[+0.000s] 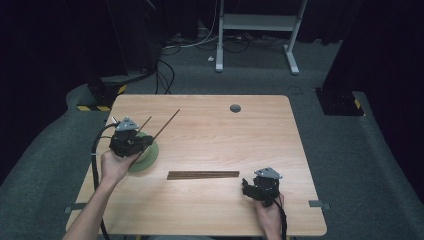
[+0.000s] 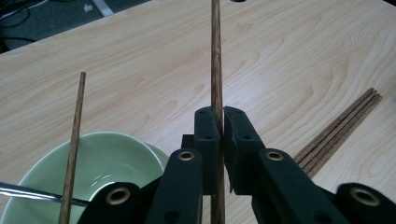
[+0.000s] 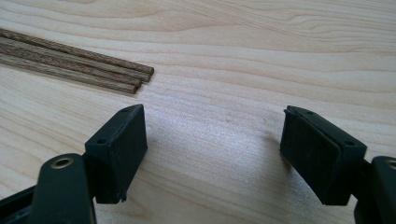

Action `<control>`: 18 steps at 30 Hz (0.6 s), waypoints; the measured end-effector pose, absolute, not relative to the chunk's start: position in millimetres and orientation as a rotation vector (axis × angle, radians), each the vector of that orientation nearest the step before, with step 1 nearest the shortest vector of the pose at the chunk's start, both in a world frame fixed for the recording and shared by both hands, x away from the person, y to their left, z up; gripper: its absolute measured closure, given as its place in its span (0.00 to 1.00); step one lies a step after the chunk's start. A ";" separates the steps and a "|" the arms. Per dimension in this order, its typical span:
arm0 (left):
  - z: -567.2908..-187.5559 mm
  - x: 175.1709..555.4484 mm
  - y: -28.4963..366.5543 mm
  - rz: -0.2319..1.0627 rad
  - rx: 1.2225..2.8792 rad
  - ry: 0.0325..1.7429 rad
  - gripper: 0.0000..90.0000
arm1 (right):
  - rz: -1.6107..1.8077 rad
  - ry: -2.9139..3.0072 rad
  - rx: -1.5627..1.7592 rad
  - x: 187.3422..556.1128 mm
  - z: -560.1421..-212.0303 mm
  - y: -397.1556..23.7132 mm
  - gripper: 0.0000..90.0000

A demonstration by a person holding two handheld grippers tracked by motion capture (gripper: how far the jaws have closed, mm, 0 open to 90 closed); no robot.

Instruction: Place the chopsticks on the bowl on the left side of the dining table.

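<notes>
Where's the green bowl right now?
In the high view, the green bowl sits at the table's left side, under the left gripper, left of the chopstick bundle.

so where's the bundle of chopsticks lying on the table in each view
High view: bundle of chopsticks lies at centre, between the hands.
Left gripper view: far right, beyond the jaws.
Right gripper view: upper left, ends toward centre.
Shared landmark: the wooden table.

We are seeing the held chopstick point(image 2: 216, 56) running off the top edge, the green bowl point(image 2: 116, 154) partly hiding behind the left gripper point(image 2: 221, 122).
</notes>
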State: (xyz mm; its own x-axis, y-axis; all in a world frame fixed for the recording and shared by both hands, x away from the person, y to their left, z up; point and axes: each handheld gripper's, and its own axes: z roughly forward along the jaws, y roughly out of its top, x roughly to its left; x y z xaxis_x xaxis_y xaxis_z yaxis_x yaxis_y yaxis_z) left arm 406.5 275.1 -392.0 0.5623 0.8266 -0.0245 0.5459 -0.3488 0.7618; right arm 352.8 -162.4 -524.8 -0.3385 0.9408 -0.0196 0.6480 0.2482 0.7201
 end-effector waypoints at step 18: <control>-391.0 403.3 290.6 0.511 2.046 1.136 0.93 | 0.866 2.074 1.446 352.8 -524.8 -162.4 0.25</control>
